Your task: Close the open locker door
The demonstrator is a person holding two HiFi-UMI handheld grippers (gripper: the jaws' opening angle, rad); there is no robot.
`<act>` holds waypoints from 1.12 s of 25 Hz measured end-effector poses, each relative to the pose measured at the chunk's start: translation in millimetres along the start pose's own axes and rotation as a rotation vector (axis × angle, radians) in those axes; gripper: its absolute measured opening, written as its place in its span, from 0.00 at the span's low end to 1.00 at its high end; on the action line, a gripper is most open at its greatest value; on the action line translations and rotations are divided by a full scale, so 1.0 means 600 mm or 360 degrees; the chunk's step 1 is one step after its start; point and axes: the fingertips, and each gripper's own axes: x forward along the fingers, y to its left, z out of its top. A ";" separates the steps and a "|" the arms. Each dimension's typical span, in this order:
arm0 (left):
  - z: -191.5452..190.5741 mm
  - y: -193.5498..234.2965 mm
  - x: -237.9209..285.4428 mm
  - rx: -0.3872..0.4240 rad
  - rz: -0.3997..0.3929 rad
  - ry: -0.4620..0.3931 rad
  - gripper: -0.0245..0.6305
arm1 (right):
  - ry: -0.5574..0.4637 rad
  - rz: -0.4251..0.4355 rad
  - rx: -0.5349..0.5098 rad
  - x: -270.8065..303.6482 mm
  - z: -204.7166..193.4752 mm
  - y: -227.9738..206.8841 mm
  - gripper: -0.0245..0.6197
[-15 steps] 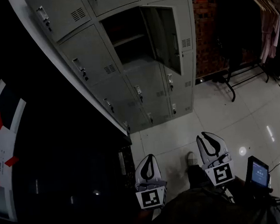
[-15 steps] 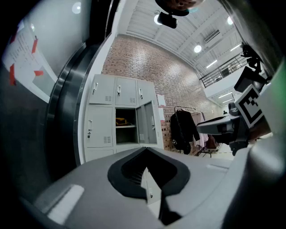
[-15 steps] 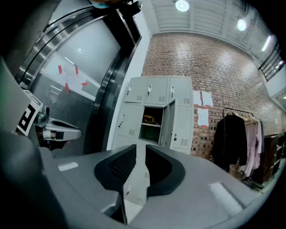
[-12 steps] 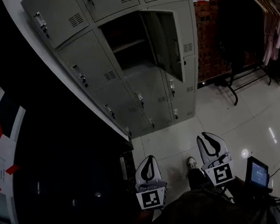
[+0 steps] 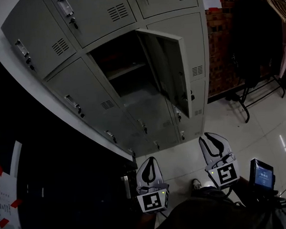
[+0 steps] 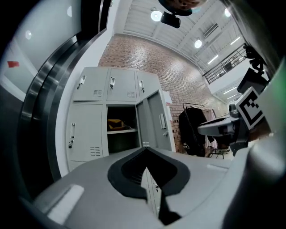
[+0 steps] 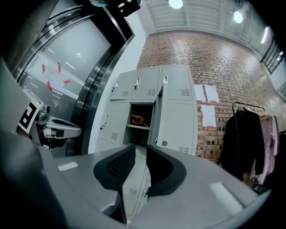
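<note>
Hanging low on the left, the left tool point(image 5: 151, 160) is clenched on nothing, its pads meeting at the tip. Just right of it, the right tool point(image 5: 209, 137) has its pads a narrow slit apart, with nothing in the gap. The locker door point(image 5: 171, 69) stands well beyond both, untouched. It belongs to the middle column of the grey locker bank point(image 5: 81, 24), one row below the top, and is swung out on its right-hand hinge across the neighbouring compartment.

I'd guess it is thin sheet steel: light, stiff, free on its hinge, with smooth paint a pad could slide on. It shouldn't need gripping. A flat push on the outer face near the free edge, by the latch point(image 5: 185, 98), ought to swing it home, with a firmer nudge at the end to make it catch. The shelf point(image 5: 126, 70) inside carries something yellowish point(image 6: 116, 123) that looks set back enough not to foul the door.

Round the room, there is a dark glass wall point(image 5: 51, 188) with red tape marks at the far left and a glossy tiled floor point(image 5: 258, 124) underfoot. A brick wall point(image 5: 220, 40) and a clothes rack point(image 5: 254, 39) of dark garments are on the right.
</note>
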 end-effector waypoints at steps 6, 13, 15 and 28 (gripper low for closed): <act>-0.003 0.011 0.112 0.0003 0.0051 0.0019 0.04 | 0.0006 0.0049 0.0014 0.108 -0.005 -0.080 0.19; -0.008 0.029 0.187 0.0004 0.0021 0.0016 0.04 | -0.0028 0.0081 0.0027 0.190 0.014 -0.120 0.27; -0.006 0.031 0.204 -0.0008 -0.0006 -0.0003 0.04 | -0.0042 0.0104 0.0035 0.208 0.021 -0.125 0.30; 0.006 0.042 0.260 -0.0039 -0.0118 -0.0042 0.04 | -0.0095 0.0391 0.0000 0.301 0.058 -0.134 0.42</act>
